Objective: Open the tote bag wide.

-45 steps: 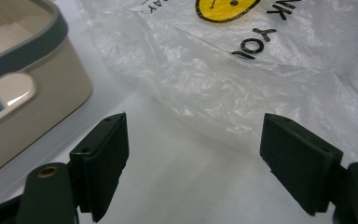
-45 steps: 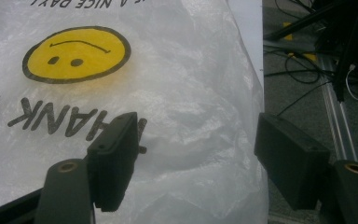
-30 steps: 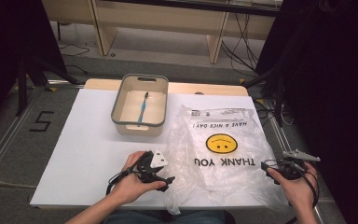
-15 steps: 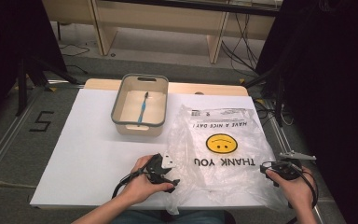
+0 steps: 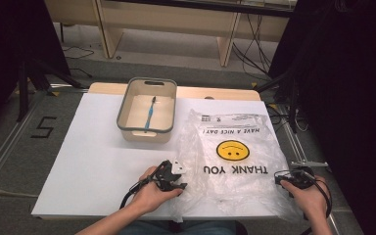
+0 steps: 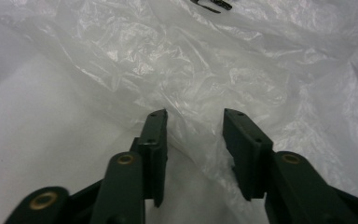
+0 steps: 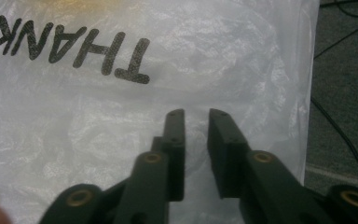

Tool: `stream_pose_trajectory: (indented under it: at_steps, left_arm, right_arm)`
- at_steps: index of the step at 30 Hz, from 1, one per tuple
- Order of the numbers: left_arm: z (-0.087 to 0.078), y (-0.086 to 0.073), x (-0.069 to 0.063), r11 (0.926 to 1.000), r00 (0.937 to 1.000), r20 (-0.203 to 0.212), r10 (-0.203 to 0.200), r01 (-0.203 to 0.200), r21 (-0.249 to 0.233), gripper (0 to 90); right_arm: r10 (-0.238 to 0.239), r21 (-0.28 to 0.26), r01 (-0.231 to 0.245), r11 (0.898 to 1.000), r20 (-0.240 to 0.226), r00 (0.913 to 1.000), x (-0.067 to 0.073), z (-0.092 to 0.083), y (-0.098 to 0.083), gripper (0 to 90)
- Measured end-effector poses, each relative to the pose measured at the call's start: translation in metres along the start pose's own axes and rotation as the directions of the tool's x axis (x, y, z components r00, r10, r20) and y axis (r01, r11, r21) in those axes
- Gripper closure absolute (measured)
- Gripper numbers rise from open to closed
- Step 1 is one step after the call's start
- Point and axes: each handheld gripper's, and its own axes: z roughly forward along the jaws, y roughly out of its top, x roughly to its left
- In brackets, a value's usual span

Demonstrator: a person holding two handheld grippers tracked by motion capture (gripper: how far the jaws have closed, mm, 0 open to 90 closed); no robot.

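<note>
A clear plastic bag [image 5: 235,196] printed with "THANK YOU" and a yellow smiley lies flat on the right half of the white table [image 5: 93,147]. My left gripper [image 5: 177,179] rests at the bag's near-left edge. In the left gripper view its jaws [image 6: 193,114] have just been closing, and crinkled bag film [image 6: 191,60] lies in the gap without being pinched. My right gripper [image 5: 285,178] sits at the bag's near-right corner. Its jaws [image 7: 196,113] have also just been closing and stand a narrow slit apart over the bag [image 7: 121,116].
A beige bin [image 5: 122,110] with a grey rim stands at the back middle of the table, holding a blue toothbrush [image 5: 150,112]. The table's right edge runs close beside my right gripper, with dark floor and cables [image 7: 345,135] beyond it.
The left hand has slid right onto the bag's edge and lowered a little. Both grippers' jaws have narrowed. The right hand has stayed in place.
</note>
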Motion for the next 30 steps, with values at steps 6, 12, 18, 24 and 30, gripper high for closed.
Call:
stream_pose_trajectory:
  at_steps: [6,12,18,24,30]
  left_arm:
    - [0.002,0.004,0.003,0.9999,0.9999,-0.015,-0.001,0.002,0.013,80.9]
    - [0.003,0.007,0.004,0.9998,0.9999,-0.009,0.008,-0.008,0.021,88.6]
    - [0.002,0.01,0.011,0.9996,0.9992,-0.034,0.019,-0.018,0.022,89.3]
    - [0.002,0.017,0.017,0.9993,0.9963,-0.077,0.039,-0.038,0.004,89.4]
    - [-0.003,0.024,0.028,0.9992,0.9913,-0.128,0.032,-0.035,-0.019,89.5]
  right_arm:
    - [0.016,0.016,-0.015,1.0,-0.025,0.9996,0.0,0.0,0.001,90.0]
    - [0.023,0.017,-0.023,1.0,-0.027,0.9994,0.0,0.0,0.0,90.0]
    - [0.028,0.011,-0.028,1.0,-0.025,0.9993,0.0,-0.003,0.001,90.0]
    - [0.028,-0.021,-0.029,0.999,-0.025,0.9993,0.002,-0.006,0.003,90.0]
    - [0.034,-0.057,-0.036,0.998,-0.03,0.999,0.006,-0.006,0.006,90.0]
